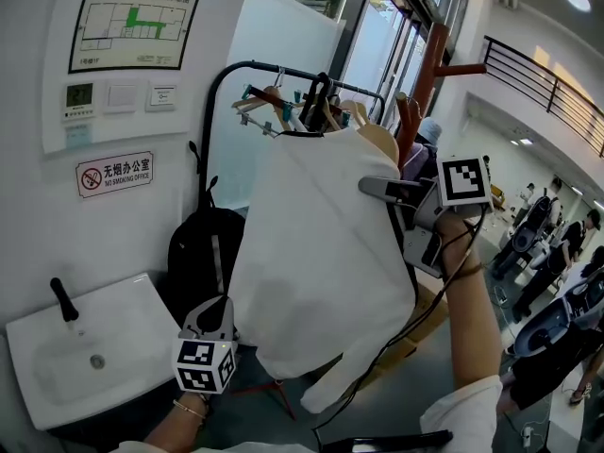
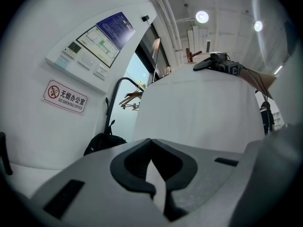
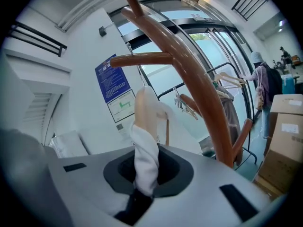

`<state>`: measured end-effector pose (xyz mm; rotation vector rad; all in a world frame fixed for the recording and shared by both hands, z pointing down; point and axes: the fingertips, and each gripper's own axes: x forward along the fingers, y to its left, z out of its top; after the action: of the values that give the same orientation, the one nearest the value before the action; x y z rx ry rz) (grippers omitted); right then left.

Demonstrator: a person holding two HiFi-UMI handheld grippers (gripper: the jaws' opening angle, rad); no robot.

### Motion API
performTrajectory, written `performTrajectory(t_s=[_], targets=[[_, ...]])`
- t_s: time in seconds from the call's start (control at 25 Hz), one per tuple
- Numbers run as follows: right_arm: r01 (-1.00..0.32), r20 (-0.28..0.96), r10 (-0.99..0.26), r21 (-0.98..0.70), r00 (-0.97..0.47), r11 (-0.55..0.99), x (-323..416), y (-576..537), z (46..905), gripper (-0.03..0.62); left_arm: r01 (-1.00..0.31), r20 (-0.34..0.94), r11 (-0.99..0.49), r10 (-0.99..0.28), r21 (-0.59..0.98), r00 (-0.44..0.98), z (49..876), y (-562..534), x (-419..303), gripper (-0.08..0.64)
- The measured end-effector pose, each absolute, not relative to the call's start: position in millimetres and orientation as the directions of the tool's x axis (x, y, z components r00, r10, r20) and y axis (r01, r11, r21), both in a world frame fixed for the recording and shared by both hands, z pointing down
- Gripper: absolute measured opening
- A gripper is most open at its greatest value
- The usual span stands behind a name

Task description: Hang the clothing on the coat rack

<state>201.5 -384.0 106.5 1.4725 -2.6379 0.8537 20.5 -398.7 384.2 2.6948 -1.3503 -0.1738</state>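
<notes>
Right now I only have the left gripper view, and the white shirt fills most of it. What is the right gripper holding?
Observer: The right gripper has its jaws shut on a bunch of the white shirt, at the tip of its wooden hanger.
Operator: And the coat rack?
Observer: The brown coat rack rises ahead of those jaws in the right gripper view; its side arm is bare.
Operator: Anyone close by?
Observer: A person in a hat stands past the rack, at the right.

Mid-frame in the head view, the large white cloth garment (image 1: 321, 253) is hiding the lower trunk of the brown wooden coat rack (image 1: 430, 64) and the right side of the black backpack (image 1: 200, 253). The top edge is cutting off the blue-headed floor-plan poster (image 1: 132, 22) at upper left.
</notes>
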Motion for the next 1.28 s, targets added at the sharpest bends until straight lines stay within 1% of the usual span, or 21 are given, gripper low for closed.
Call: performTrajectory(t_s=[0.76, 0.88, 1.0, 1.12, 1.28], targets=[[-0.770, 0.246, -0.792, -0.509, -0.559, 0.386, 224.2, -400.9, 137.9, 0.044, -0.787, -0.014, -0.599, -0.797, 0.145, 0.604, 395.2, -402.1, 35.1, 0.008], [-0.775, 0.247, -0.787, -0.486, -0.565, 0.404, 230.6, -399.4, 141.4, 0.051, -0.785, -0.006, -0.603, -0.794, 0.143, 0.608, 398.0, -403.4, 39.1, 0.008], [-0.814, 0.274, -0.802, -0.429, -0.531, 0.392, 240.1, -396.1, 144.3, 0.055, -0.781, 0.000, -0.609, -0.789, 0.141, 0.615, 400.4, -404.7, 43.6, 0.008], [-0.850, 0.295, -0.824, -0.383, -0.483, 0.361, 250.4, -393.4, 146.9, 0.075, -0.774, 0.004, -0.617, -0.781, 0.140, 0.624, 401.6, -404.2, 48.9, 0.008], [-0.845, 0.294, -0.822, -0.393, -0.488, 0.362, 256.5, -389.2, 155.5, 0.129, -0.764, 0.004, -0.631, -0.770, 0.135, 0.638, 403.0, -400.3, 57.2, 0.008]])
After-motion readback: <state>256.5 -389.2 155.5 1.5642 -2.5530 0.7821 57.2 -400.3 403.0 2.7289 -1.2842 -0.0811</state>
